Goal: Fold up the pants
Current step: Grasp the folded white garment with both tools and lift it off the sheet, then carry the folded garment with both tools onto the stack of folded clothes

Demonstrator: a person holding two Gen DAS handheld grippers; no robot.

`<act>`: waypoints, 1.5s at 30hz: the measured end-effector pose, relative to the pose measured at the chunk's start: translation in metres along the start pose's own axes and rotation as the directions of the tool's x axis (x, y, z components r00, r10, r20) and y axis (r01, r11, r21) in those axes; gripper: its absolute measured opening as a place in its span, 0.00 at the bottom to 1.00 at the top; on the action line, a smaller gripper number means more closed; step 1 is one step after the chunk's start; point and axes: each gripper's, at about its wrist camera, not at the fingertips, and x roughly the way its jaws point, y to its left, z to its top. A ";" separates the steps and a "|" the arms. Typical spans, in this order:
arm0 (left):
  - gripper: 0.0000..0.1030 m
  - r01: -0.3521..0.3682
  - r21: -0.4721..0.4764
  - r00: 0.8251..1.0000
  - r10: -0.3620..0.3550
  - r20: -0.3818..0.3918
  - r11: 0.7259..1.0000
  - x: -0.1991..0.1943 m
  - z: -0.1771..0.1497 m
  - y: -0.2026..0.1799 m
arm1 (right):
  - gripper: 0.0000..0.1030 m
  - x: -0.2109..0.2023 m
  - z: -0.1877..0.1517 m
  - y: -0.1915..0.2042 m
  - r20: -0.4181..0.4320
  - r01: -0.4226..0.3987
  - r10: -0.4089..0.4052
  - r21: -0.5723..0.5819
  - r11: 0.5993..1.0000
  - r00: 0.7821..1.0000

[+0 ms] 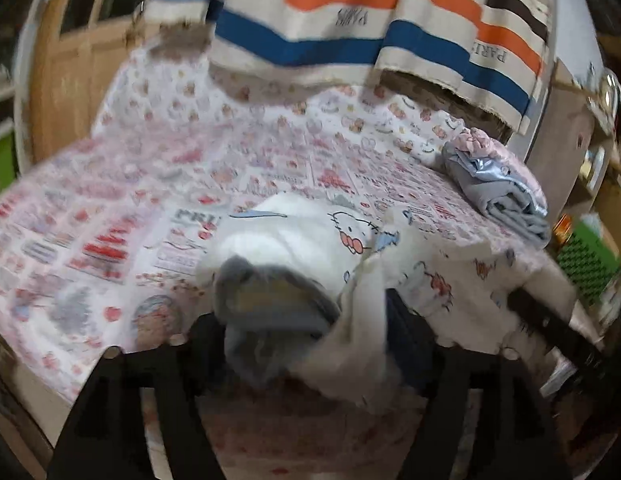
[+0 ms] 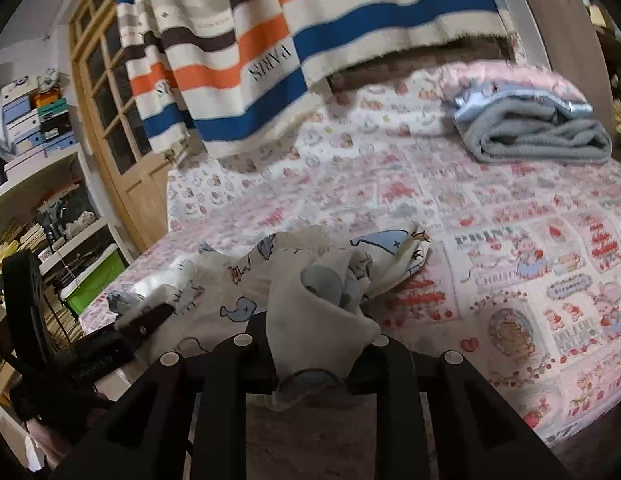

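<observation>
The left gripper point(image 1: 310, 344) tilts down over the bed's near edge, jaws spread wide, the pants point(image 1: 310, 240) bunched loosely between them, unpinched. The right gripper point(image 2: 314, 344), also angled down, is clenched on a fold of the pants point(image 2: 294, 280). They lie crumpled on the sheet point(image 2: 490, 220). Farther back sits a blanket point(image 2: 538, 136), beneath a striped curtain point(image 2: 310, 40).
</observation>
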 end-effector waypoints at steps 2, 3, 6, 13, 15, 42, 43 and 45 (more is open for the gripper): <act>0.76 0.003 -0.036 1.000 -0.003 0.003 0.999 0.002 0.005 0.005 | 0.27 0.002 0.000 -0.005 -0.008 -0.002 0.002 0.027 1.000 1.000; 0.76 0.013 -0.055 1.000 -0.013 0.007 0.998 0.003 0.006 0.007 | 0.29 0.002 0.000 -0.006 -0.004 0.001 -0.001 0.035 0.999 1.000; 0.78 0.021 -0.077 0.999 -0.019 0.038 0.997 0.004 0.004 0.008 | 0.53 0.004 -0.002 -0.008 0.016 0.048 -0.049 0.046 0.998 0.999; 0.79 -0.008 -0.070 0.991 0.017 0.136 0.998 0.008 -0.001 0.002 | 0.66 0.019 0.000 -0.010 0.015 0.069 -0.070 0.050 0.996 0.997; 0.80 -0.001 -0.075 0.990 0.012 0.143 0.997 0.008 0.000 0.003 | 0.68 0.024 0.000 -0.007 0.023 0.083 -0.084 0.027 0.996 0.996; 0.18 -0.059 0.422 0.906 -0.130 0.404 0.905 -0.015 0.066 -0.128 | 0.23 -0.023 0.076 0.002 0.282 0.151 -0.082 -0.236 0.960 0.956; 0.18 -0.048 0.436 0.901 -0.149 0.406 0.899 -0.012 0.073 -0.138 | 0.23 -0.028 0.092 -0.007 0.307 0.171 -0.094 -0.235 0.957 0.947; 0.18 -0.051 0.473 0.887 -0.178 0.425 0.880 -0.001 0.094 -0.166 | 0.23 -0.035 0.121 -0.024 0.334 0.195 -0.114 -0.220 0.956 0.936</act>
